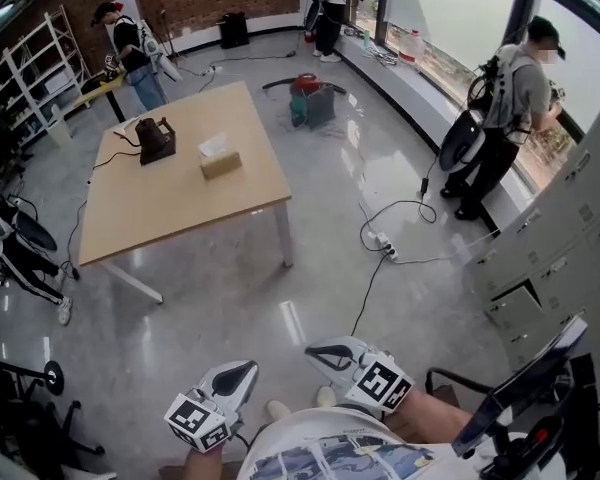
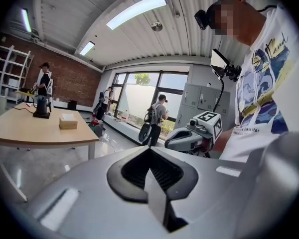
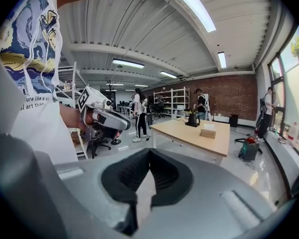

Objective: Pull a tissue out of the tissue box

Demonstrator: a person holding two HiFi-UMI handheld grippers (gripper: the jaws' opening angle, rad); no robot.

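A glossy grey floor (image 1: 280, 298) fills most of the head view. In the upper left of the frame stands a light wooden rectangular desk (image 1: 170, 203) on white legs. At the bottom edge, close to the person's body, are the white-and-black left claw (image 1: 234, 376) and the matching right claw (image 1: 326, 354), each with a marker cube. Both point up the frame toward the desk and are well apart from it. Each is clenched, its ridged black pads meeting at the tips with nothing between them. On the desk's far half sits a dark boxy device (image 1: 156, 140). Just right of it is the tan cardboard tissue box (image 1: 220, 159), with a white tissue standing up from its top.
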